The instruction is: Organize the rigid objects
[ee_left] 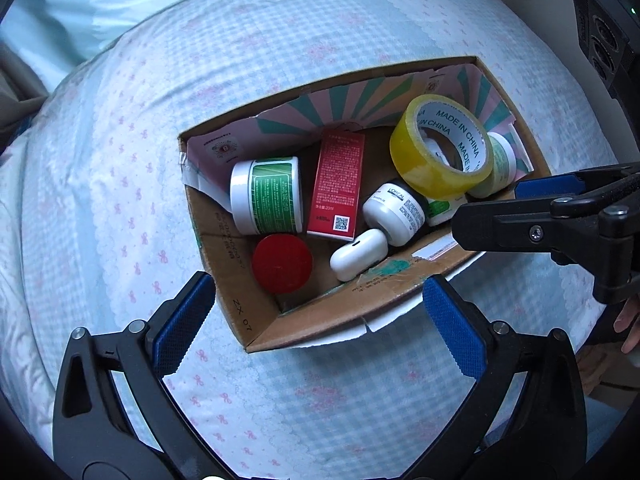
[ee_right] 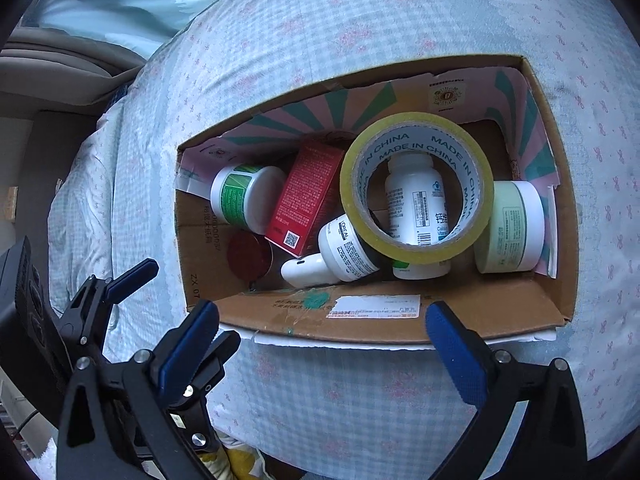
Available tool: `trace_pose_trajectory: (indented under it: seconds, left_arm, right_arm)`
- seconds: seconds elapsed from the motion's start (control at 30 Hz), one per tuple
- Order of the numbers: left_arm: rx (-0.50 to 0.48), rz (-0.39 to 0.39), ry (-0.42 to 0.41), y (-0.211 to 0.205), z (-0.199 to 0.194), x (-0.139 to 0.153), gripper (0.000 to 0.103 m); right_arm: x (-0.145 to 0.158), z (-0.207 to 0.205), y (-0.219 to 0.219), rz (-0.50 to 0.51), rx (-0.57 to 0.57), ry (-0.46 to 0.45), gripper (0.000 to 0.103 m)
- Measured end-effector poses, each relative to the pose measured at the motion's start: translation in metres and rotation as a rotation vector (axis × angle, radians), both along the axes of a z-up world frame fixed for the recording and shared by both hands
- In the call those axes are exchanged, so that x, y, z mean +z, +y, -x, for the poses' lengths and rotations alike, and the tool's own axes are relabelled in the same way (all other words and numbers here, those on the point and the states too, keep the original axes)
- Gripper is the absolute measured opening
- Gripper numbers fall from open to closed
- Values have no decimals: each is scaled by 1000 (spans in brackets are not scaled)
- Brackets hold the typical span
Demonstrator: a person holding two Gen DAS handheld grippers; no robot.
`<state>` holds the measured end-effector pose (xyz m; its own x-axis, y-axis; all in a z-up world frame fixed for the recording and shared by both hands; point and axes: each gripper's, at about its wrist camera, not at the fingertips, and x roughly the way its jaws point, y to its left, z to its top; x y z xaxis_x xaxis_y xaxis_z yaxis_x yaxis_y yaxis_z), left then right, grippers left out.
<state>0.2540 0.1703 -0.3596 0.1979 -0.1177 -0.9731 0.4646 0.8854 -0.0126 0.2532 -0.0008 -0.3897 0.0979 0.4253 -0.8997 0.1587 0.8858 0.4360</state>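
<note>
Both my left gripper (ee_left: 316, 312) and right gripper (ee_right: 324, 344) gape empty. The box (ee_right: 400, 316) lies just ahead of both jaws. Its tape (ee_right: 416, 188) sits nearer my right.

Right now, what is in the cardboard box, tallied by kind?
Jars: 3, a green-label jar, a L'Oreal jar and a pale green jar
Bottles: 1, a white bottle
Tape rolls: 1, yellow tape
Cartons: 1, a red carton
Lids: 1, a red lid
Earbud cases: 1, a white case
Total: 8
</note>
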Motion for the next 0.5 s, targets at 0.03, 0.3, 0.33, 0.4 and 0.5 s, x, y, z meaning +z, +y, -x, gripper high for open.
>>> trace_pose_trajectory:
  seconds: [0.03,0.3,0.33,0.4,0.5]
  left_arm:
    - [10,3,-8,-2,2,6,103]
    - [160,46,-37,-20,17,87,103]
    - [173,58,-56,-25,20,104,103]
    - [204,64,-104,-33,27,141,103]
    - [281,105,-178,-37,39,201,103]
  right_arm:
    - [5,2,-2,-4,6,-11,103]
    - [92,25,-38,4,44,-155,103]
    - [110,30,-45,17,44,-177,103]
    - [147,40,-58,54,34,-230,103]
    - [207,59,-75,150,24,-338,103]
